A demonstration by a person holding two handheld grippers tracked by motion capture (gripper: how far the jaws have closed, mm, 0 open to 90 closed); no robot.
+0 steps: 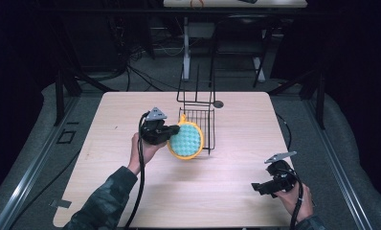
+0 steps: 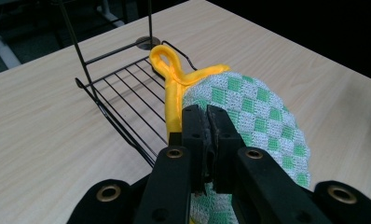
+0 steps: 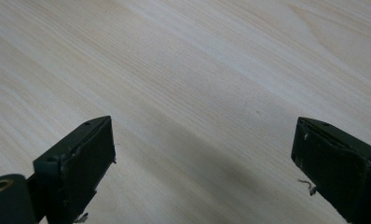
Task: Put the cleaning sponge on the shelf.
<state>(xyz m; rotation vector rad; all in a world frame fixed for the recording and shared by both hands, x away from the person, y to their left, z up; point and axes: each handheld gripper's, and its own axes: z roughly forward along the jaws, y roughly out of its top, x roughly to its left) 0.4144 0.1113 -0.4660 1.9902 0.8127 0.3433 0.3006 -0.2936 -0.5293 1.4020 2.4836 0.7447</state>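
The pale wooden surface point(image 1: 227, 187) carries a black wire rack point(image 1: 199, 120) near its far middle. Leaning against the rack's near left side is a round green-checked pot holder point(image 1: 186, 140) with a yellow rim and loop. The left tongs point(image 2: 207, 126) are pressed together, pinching the pot holder's edge. Well right of the rack and nearer the person, the right tongs point(image 3: 202, 158) are spread above bare wood.
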